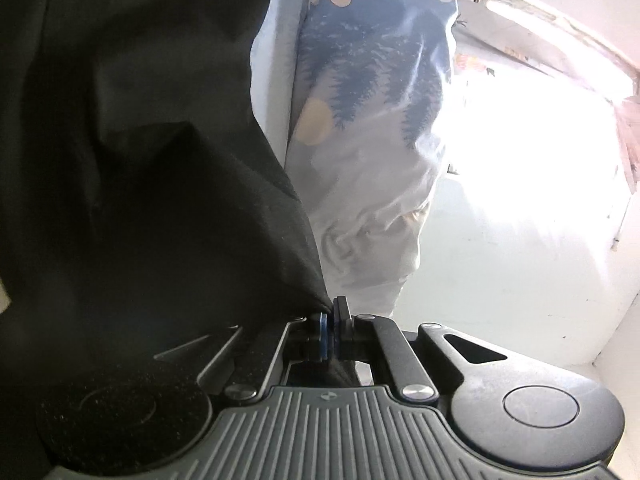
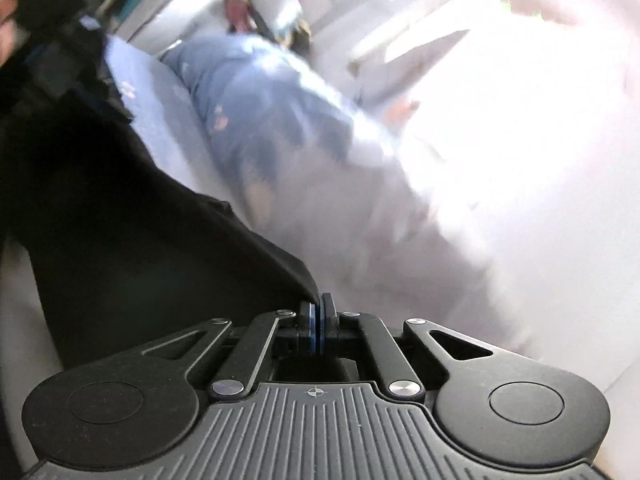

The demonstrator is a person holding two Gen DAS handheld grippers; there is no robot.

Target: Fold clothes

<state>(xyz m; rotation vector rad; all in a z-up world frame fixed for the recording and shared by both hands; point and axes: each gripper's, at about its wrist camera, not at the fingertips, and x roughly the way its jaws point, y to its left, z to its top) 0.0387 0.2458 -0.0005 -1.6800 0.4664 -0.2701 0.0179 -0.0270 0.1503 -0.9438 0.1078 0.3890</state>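
A black garment [image 1: 132, 184] fills the left of the left wrist view and hangs slack. Its edge runs down into my left gripper [image 1: 331, 312], which is shut on the cloth. In the right wrist view the same black garment [image 2: 132, 236] stretches from the left down to my right gripper [image 2: 319, 307], whose blue pads are pressed together on a corner of the fabric. That view is blurred by motion. Behind the black cloth lies a white and blue printed garment [image 1: 372, 92], also visible as a blurred white and blue garment [image 2: 280, 120].
A pale wall [image 1: 520, 260] and a very bright window area [image 1: 532, 128] lie to the right. Blurred shelves or furniture [image 2: 420, 28] stand at the back. A light surface [image 2: 24, 320] shows at the lower left under the black cloth.
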